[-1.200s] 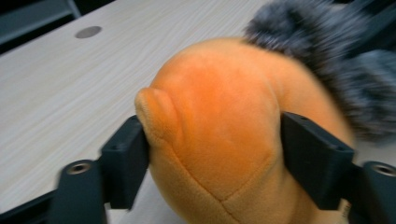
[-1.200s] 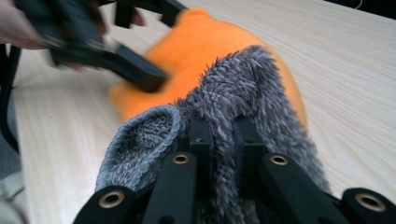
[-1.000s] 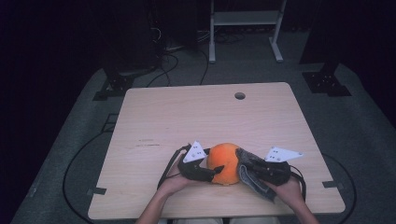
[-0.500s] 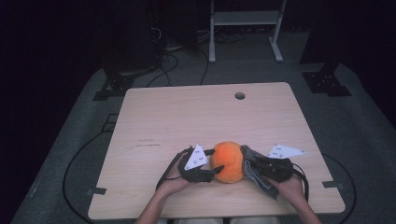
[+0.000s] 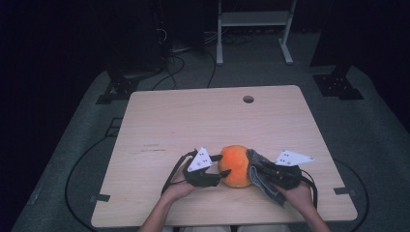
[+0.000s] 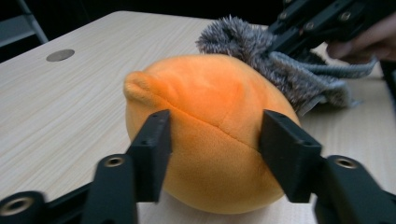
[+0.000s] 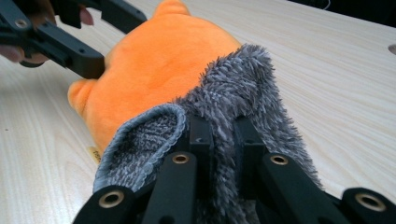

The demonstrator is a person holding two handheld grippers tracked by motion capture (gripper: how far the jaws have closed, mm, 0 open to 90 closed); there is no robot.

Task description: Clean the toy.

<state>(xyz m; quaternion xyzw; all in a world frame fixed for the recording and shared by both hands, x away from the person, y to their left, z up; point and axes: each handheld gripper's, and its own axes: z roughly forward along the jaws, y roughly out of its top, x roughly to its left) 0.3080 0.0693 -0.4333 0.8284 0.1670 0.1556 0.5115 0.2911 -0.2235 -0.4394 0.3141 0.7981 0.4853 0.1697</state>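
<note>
Near the front edge of the worktop (image 5: pixel 145 125), your left gripper (image 6: pixel 212 140) has just been closing its jaws on the orange plush toy (image 6: pixel 210 126); your right gripper (image 7: pixel 222 135) clamps the grey fluffy cloth (image 7: pixel 233 88). If the soft toy gives way, the cloth may slip off.

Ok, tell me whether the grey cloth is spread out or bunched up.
Bunched up. The grey cloth is gathered into folds, pinched in the right hand-held gripper, against the orange plush.

Bare forearms reach in; each black gripper (image 5: pixel 218 170) carries a grey three-cornered plate (image 5: pixel 200 159), brass-ringed screw holes and trailing black cable (image 5: pixel 170 175).
</note>
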